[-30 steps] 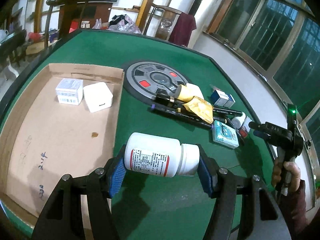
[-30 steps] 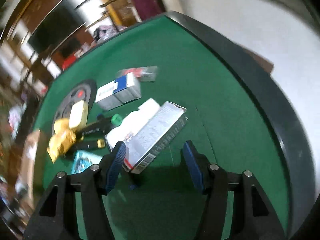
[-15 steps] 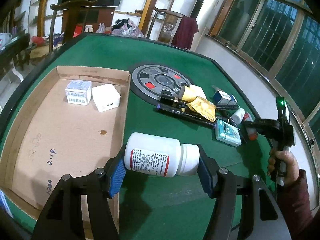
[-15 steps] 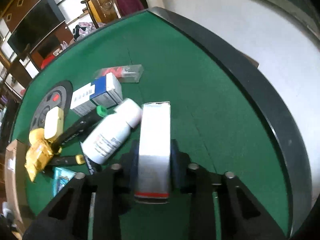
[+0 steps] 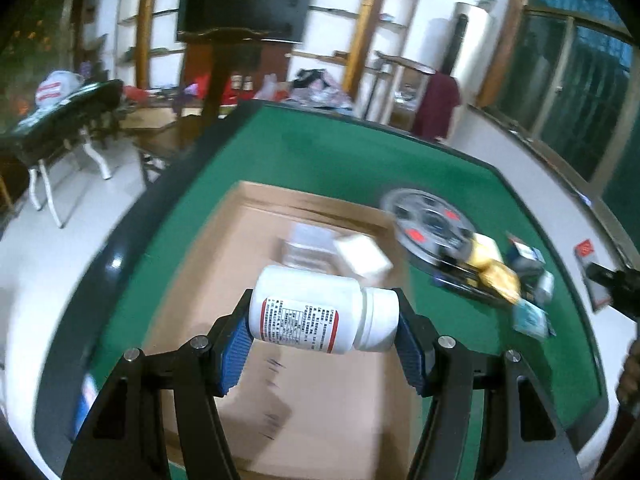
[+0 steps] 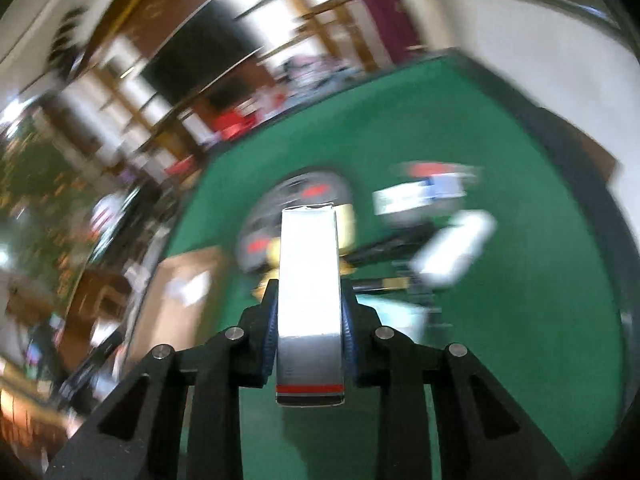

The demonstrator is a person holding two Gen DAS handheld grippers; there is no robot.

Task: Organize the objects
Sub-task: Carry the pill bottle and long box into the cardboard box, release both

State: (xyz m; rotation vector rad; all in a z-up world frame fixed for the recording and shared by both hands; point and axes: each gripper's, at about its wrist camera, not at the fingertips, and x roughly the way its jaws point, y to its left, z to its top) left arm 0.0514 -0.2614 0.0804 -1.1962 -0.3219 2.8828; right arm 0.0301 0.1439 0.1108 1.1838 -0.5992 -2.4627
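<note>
While the left gripper (image 5: 324,344) points forward and down over the cardboard tray (image 5: 256,264), its blue pads (image 5: 234,348) clamp a white pill bottle (image 5: 316,308) end to end, so the bottle lies crosswise between the fingers, cap toward the right finger, red-bordered label facing the camera. The bottle hangs in the air above the tray's floor, near the tray's middle. The tray sits on the green table (image 5: 340,156) toward its left edge; two small white boxes (image 5: 340,252), blurred, lie by the tray's far right corner.

The right gripper (image 6: 308,332) is closed narrow on a slim silver carton (image 6: 309,300), gripped by its long sides, its length running along the fingers and its red-striped end toward the camera. This gripper is tilted, aimed across the table toward the round grey disc (image 6: 296,200) at the centre. The carton is lifted off the felt.

A loose, motion-blurred pile stays on the table beside the disc: a yellow packet (image 5: 498,276), dark pens (image 5: 460,280), a blue-and-white box (image 6: 424,192) and a second white bottle (image 6: 452,248) lying on its side.
</note>
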